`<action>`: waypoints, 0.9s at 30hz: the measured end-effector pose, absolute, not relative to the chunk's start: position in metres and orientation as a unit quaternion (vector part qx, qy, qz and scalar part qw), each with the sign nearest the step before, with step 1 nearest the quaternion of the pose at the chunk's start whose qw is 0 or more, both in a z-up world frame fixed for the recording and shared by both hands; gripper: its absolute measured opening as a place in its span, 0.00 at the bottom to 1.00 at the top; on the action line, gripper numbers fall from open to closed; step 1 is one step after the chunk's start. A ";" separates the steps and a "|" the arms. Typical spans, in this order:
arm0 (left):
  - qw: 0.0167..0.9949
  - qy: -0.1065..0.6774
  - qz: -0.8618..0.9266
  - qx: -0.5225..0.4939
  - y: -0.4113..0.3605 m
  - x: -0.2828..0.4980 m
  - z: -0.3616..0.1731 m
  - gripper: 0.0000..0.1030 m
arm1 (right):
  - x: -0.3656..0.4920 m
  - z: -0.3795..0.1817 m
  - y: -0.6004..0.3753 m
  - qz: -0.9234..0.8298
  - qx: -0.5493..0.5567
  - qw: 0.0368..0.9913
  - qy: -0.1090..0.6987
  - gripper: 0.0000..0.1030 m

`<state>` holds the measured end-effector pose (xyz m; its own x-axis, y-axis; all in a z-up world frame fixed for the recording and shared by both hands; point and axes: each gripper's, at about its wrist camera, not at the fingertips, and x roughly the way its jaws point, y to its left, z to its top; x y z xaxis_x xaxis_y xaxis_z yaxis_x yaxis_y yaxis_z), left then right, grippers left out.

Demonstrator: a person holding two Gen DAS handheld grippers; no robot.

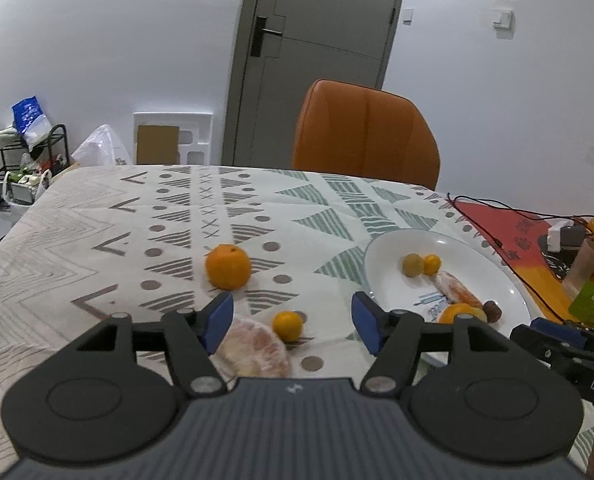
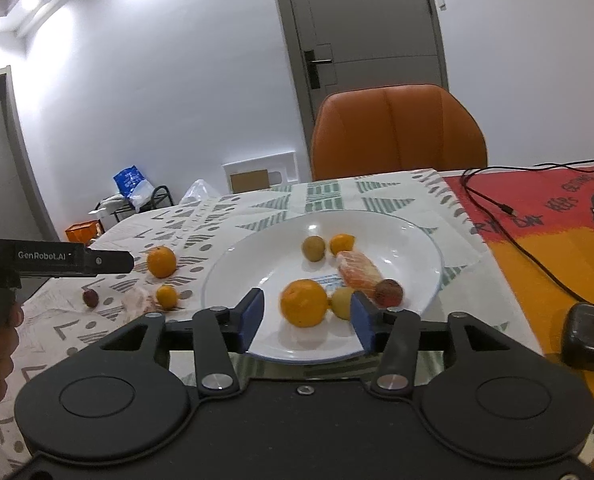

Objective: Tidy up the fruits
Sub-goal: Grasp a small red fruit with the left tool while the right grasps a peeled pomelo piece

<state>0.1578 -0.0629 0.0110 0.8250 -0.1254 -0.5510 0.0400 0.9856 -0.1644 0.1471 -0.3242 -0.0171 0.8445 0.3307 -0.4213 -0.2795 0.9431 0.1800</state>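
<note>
My left gripper (image 1: 293,320) hovers open over the patterned cloth, with a small orange (image 1: 287,325) lying between its blue pads and touching neither. A peeled pomelo piece (image 1: 255,348) lies by the left finger, and a bigger orange (image 1: 228,266) sits farther off. My right gripper (image 2: 307,320) is open at the near rim of the white plate (image 2: 429,248). An orange (image 2: 304,303) rests on the plate between the fingers. Also on the plate are a yellow fruit (image 2: 343,302), a dark red fruit (image 2: 389,292), a wrapped peeled piece (image 2: 357,270), a greenish fruit (image 2: 313,248) and a small orange (image 2: 341,243).
A dark purple fruit (image 2: 90,297) lies on the cloth left of the plate. An orange chair (image 2: 397,136) stands at the far table edge. A black cable (image 2: 509,236) crosses a red-orange mat (image 2: 537,280) on the right, beside a dark device (image 2: 589,336).
</note>
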 end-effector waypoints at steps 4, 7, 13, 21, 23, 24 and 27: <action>0.954 0.290 -0.037 -0.073 -0.051 0.149 0.014 0.70 | 0.146 -0.014 -0.308 0.172 0.046 0.956 0.233 0.53; 0.954 0.292 -0.029 -0.067 -0.040 0.144 0.011 0.71 | 0.146 -0.012 -0.296 0.186 0.037 0.954 0.233 0.59; 0.952 0.296 -0.008 -0.080 -0.018 0.145 0.004 0.71 | 0.154 -0.011 -0.275 0.204 0.027 0.950 0.237 0.60; 0.952 0.295 0.005 -0.079 -0.001 0.145 0.001 0.71 | 0.159 -0.012 -0.252 0.225 0.012 0.943 0.244 0.60; 0.953 0.293 0.013 -0.080 0.002 0.145 -0.001 0.71 | 0.161 -0.014 -0.247 0.228 0.011 0.941 0.248 0.60; 0.953 0.292 0.016 -0.081 0.005 0.144 -0.002 0.71 | 0.162 -0.015 -0.245 0.229 0.009 0.941 0.250 0.60; 0.951 0.296 0.023 -0.083 0.011 0.146 -0.006 0.71 | 0.165 -0.017 -0.237 0.235 0.003 0.938 0.256 0.60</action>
